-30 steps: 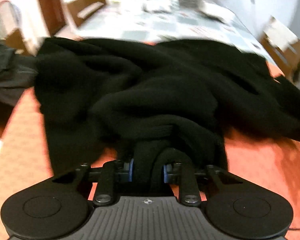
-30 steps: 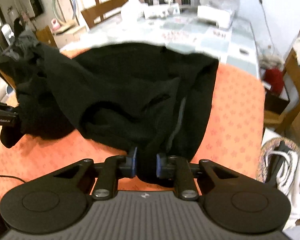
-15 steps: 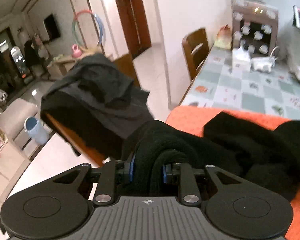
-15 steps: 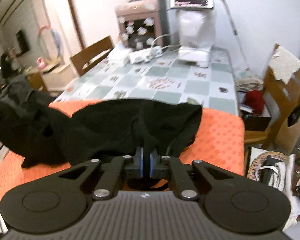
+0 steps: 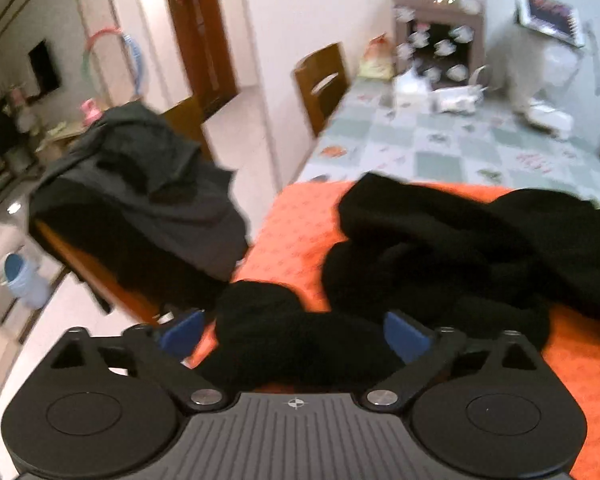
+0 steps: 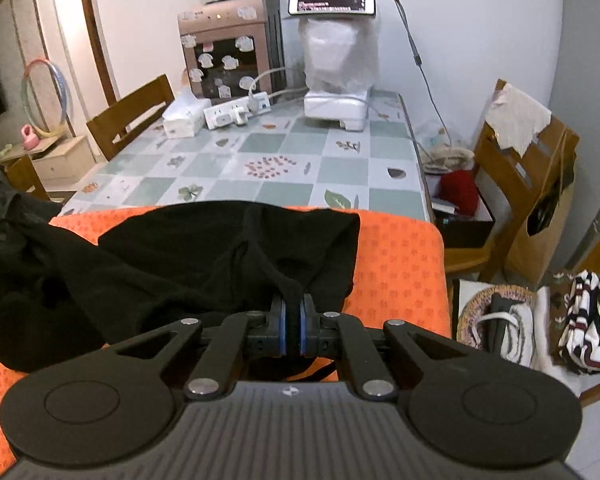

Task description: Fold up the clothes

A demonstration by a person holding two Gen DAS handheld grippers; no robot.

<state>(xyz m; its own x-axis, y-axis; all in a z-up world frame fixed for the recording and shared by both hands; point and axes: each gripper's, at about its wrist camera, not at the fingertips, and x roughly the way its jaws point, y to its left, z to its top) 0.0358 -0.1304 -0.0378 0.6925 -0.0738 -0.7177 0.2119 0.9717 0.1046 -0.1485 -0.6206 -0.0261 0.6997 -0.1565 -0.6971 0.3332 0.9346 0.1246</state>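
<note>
A black garment (image 5: 460, 248) lies bunched on an orange cloth (image 5: 300, 232) at the near end of the table. My left gripper (image 5: 296, 332) is open, its blue pads wide apart, with a rumpled end of the garment lying loose between them. In the right wrist view the garment (image 6: 172, 264) spreads over the orange cloth (image 6: 396, 264). My right gripper (image 6: 293, 328) is shut on a pinched edge of it, near the cloth's front right part.
A chair heaped with dark clothes (image 5: 132, 184) stands left of the table. The tiled tabletop (image 6: 268, 160) beyond holds a tissue box, a power strip and appliances. A wooden chair (image 6: 528, 184), a paper bag and a basket (image 6: 496, 316) stand to the right.
My left gripper has opened and released the garment's end, which now lies loose between the pads. My right gripper keeps its grip on the garment and has barely moved.
</note>
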